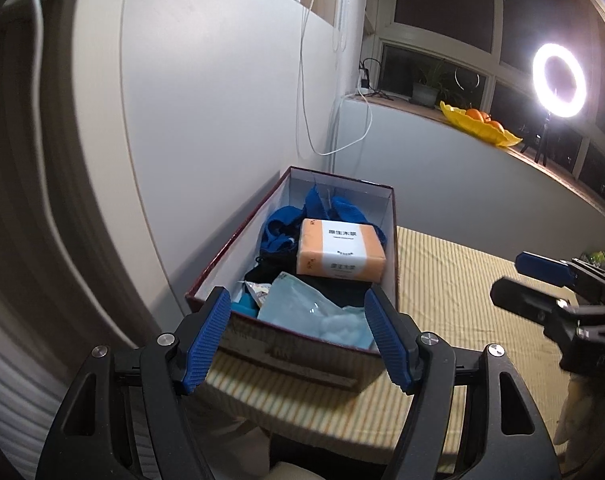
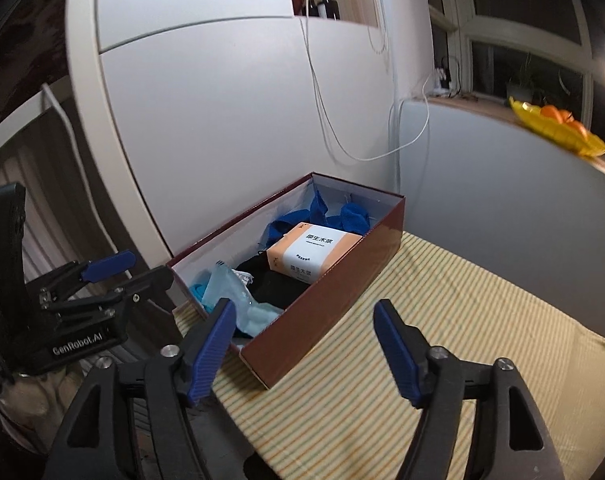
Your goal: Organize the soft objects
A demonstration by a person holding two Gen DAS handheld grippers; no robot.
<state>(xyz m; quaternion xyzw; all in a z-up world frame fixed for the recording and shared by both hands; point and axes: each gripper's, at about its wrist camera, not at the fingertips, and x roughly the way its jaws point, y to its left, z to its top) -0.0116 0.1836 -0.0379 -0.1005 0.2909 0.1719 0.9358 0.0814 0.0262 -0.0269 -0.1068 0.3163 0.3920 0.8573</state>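
A dark red cardboard box (image 1: 218, 264) (image 2: 334, 292) stands on the striped cloth near the wall corner. Inside lie an orange-and-white tissue pack (image 1: 340, 250) (image 2: 312, 254), blue cloth (image 1: 280, 226) (image 2: 352, 214), black fabric (image 1: 334, 286) (image 2: 278, 284) and a pale blue plastic pouch (image 1: 298, 302) (image 2: 226, 286). My left gripper (image 1: 296, 334) is open and empty, just in front of the box's near end; it also shows in the right wrist view (image 2: 118, 276). My right gripper (image 2: 304, 348) is open and empty, over the cloth beside the box's near right corner, and shows in the left wrist view (image 1: 518, 280).
A yellow-striped cloth (image 1: 454, 300) (image 2: 442, 340) covers the surface. White cabinet panels (image 1: 206, 92) (image 2: 222, 120) rise behind the box, with white cables (image 1: 306, 80) hanging. A windowsill holds a yellow dish of oranges (image 1: 480, 122) (image 2: 558, 128) and a lit ring light (image 1: 558, 80).
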